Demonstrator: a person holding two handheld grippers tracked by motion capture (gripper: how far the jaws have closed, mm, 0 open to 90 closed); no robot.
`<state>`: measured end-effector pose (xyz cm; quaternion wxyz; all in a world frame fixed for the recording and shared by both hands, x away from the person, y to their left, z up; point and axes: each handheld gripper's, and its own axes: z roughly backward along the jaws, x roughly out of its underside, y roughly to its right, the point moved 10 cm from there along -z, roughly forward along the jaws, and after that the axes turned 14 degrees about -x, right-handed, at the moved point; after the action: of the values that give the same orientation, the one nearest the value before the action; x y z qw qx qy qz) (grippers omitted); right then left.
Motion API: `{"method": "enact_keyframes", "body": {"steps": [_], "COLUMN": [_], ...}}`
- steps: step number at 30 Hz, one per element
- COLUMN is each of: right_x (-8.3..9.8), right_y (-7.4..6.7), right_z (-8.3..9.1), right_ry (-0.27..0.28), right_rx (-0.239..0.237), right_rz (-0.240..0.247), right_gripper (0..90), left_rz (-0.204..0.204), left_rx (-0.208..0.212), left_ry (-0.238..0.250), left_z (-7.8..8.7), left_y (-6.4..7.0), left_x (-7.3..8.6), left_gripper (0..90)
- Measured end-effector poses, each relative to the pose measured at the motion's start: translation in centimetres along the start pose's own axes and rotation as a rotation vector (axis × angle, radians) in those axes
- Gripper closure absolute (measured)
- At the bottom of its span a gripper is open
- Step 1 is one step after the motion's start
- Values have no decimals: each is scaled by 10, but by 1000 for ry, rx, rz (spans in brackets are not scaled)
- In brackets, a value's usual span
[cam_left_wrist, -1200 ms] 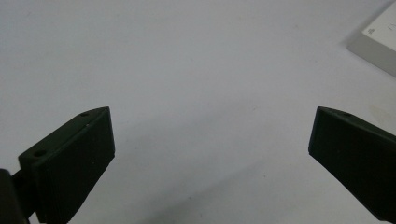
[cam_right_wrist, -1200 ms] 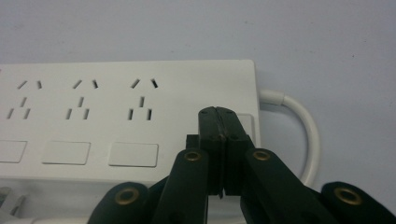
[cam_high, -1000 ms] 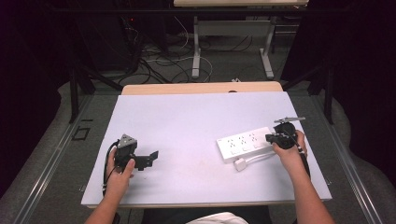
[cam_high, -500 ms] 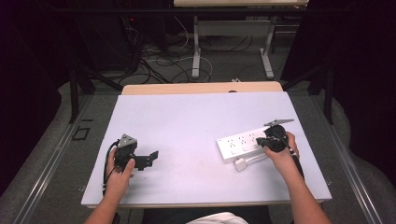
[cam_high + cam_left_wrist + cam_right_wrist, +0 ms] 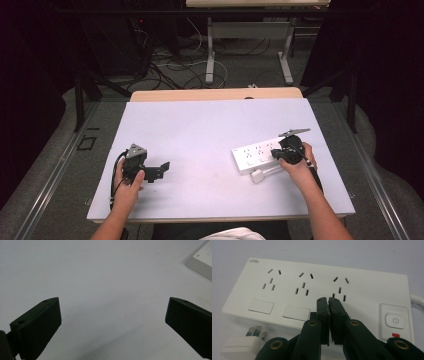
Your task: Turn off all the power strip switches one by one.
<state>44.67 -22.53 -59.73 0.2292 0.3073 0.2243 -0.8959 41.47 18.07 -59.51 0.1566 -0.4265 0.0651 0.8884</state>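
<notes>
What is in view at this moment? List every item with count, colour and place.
power strip: one, white, right side of the table, under the right gripper.
plug: one, white, lying loose just in front of the power strip.
table: one, pale top, centre of the high view.
desk frame: one, light grey, on the floor behind the table.
left gripper: one, black, jaws wide apart, on the table's left.
right gripper: one, black, jaws together over the power strip.
hands: two, one on each gripper.

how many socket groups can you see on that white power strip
3 on the power strip: one at its far left end by the brand mark, one in the middle, one right by the power button. The shut right gripper may hide more.
</notes>
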Motion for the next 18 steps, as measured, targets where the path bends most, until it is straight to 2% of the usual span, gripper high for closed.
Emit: {"method": "enact_keyframes", "body": {"steps": [5, 7, 18], "right_x": [0, 1, 1], "right_y": [1, -1, 0], "right_z": [-1, -2, -2], "right_ry": [0, -5, -6], "right_rx": [2, -12, 5], "right_rz": [6, 0, 16], "right_gripper": [878, 872, 881], "left_rz": [-2, -1, -3], "left_rx": [0, 0, 0], "left_ry": [-2, -4, -1], "left_z": [0, 0, 0], "left_y": [0, 0, 0], "left_x": [0, 0, 0], "left_gripper": [2, 2, 2]}}
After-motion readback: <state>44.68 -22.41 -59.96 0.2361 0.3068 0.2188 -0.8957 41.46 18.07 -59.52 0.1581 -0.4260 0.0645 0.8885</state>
